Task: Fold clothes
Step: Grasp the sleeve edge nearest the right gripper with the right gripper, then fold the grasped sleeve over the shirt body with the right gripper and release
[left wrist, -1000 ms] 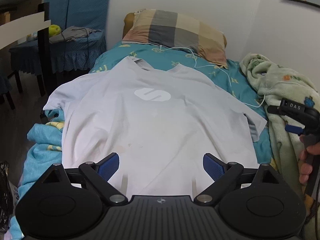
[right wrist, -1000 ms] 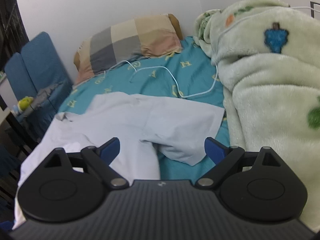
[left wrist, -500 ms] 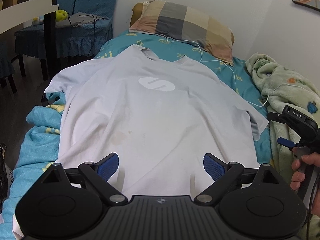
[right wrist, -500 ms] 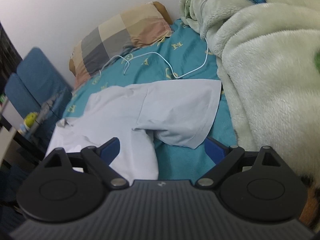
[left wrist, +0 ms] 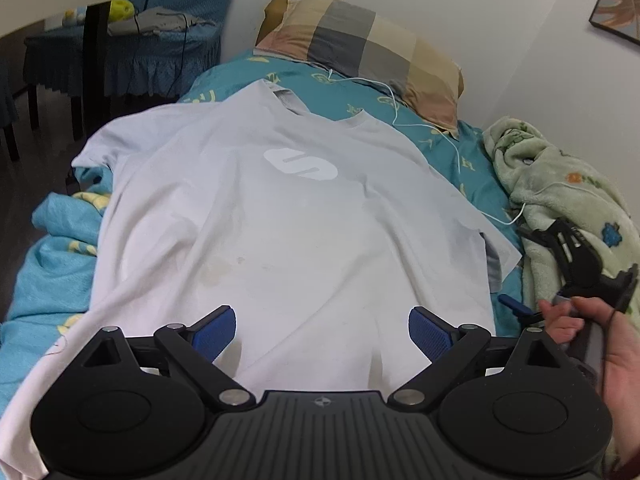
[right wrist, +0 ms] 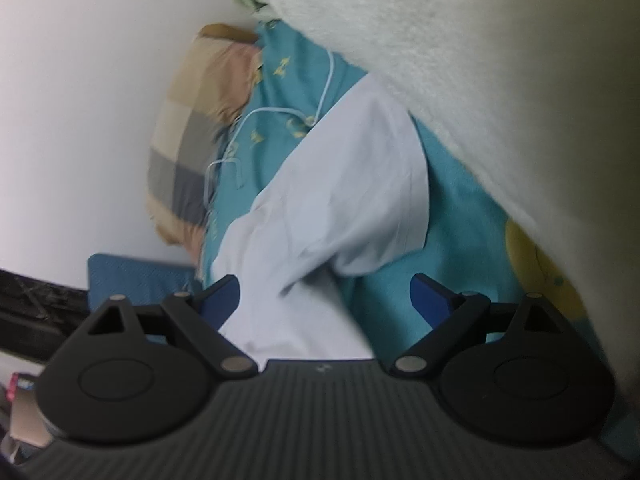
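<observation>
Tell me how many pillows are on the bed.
1. A checked pillow lies at the head of the bed against the wall, beyond the T-shirt's collar. The green fleece blanket heaped along the right side could hide another.

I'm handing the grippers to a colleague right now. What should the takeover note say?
Left gripper: open, empty, over the T-shirt near its hem.
Right gripper: open, empty, tilted, aimed at the shirt's right sleeve beside the green blanket.
T-shirt lies spread flat, logo up, on the teal bed sheet, collar toward the pillow. A white cable lies close to the right sleeve.
Done: no fold yet.
Left: all folding.
</observation>
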The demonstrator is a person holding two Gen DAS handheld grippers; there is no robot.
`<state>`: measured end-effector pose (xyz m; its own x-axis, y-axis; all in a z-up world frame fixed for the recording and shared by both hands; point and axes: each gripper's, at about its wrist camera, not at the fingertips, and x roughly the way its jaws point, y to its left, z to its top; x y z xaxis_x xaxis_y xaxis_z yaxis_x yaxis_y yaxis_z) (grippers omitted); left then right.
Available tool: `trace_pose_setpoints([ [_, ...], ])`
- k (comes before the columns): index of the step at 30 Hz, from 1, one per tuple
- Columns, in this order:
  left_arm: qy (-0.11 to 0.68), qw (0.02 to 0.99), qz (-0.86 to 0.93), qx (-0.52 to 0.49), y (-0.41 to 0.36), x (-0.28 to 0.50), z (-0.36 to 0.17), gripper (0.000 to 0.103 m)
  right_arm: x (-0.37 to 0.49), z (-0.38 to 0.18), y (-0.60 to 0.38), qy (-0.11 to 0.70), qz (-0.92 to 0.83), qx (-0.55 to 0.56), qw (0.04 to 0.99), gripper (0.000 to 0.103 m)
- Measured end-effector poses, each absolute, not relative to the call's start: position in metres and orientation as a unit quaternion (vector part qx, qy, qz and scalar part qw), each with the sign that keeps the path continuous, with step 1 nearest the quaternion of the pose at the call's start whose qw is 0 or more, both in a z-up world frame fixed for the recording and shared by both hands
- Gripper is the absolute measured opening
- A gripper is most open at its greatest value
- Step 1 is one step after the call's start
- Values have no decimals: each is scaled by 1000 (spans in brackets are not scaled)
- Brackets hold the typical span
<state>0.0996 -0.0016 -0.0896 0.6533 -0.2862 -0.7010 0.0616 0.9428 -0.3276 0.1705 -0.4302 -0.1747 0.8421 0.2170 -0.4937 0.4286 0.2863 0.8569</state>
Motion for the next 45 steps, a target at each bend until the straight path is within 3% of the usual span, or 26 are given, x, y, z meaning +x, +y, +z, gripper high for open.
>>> trace_pose_setpoints([
  [11, 406, 895, -89, -161, 21, 137, -105, 95, 248, -199, -422, 223, -132, 556, 790, 92],
  [12, 403, 898, -85, -156, 24, 141, -106, 95, 258, -199, -424, 224, -141, 541, 798, 76],
  [16, 393, 907, -65, -134, 33, 157, -111, 95, 294, -202, -434, 241, -176, 479, 825, 50],
  [18, 395, 907, -55, -133, 40, 165, -116, 95, 307, -199, -439, 246, -190, 445, 840, 23],
  [20, 400, 904, -48, -142, 48, 171, -121, 95, 316, -192, -440, 256, -207, 411, 850, 11],
  [23, 400, 903, -43, -152, 57, 175, -123, 95, 323, -164, -429, 232, -208, 347, 885, 8],
  [30, 383, 910, -37, -156, 74, 170, -113, 95, 338, -81, -302, 164, -84, 129, 974, 8],
  [35, 374, 911, -24, -173, 91, 165, -110, 95, 339, -120, -189, 224, 37, 9, 974, 8],
  [39, 370, 912, -9, -179, 105, 163, -113, 95, 335, -156, -152, 267, 61, -30, 961, 17],
  [40, 373, 909, -10, -186, 107, 164, -115, 95, 336, -154, -152, 270, 67, -30, 960, 21],
  [41, 376, 906, -11, -194, 109, 166, -117, 95, 336, -153, -151, 273, 72, -31, 959, 40],
  [42, 379, 904, -12, -200, 110, 167, -118, 95, 336, -151, -152, 277, 79, -30, 957, 69],
  [43, 380, 902, -17, -203, 109, 168, -119, 95, 334, -144, -158, 280, 92, -20, 955, 80],
  [45, 380, 903, -23, -197, 105, 170, -119, 95, 305, -124, -170, 284, 97, -4, 954, 84],
])
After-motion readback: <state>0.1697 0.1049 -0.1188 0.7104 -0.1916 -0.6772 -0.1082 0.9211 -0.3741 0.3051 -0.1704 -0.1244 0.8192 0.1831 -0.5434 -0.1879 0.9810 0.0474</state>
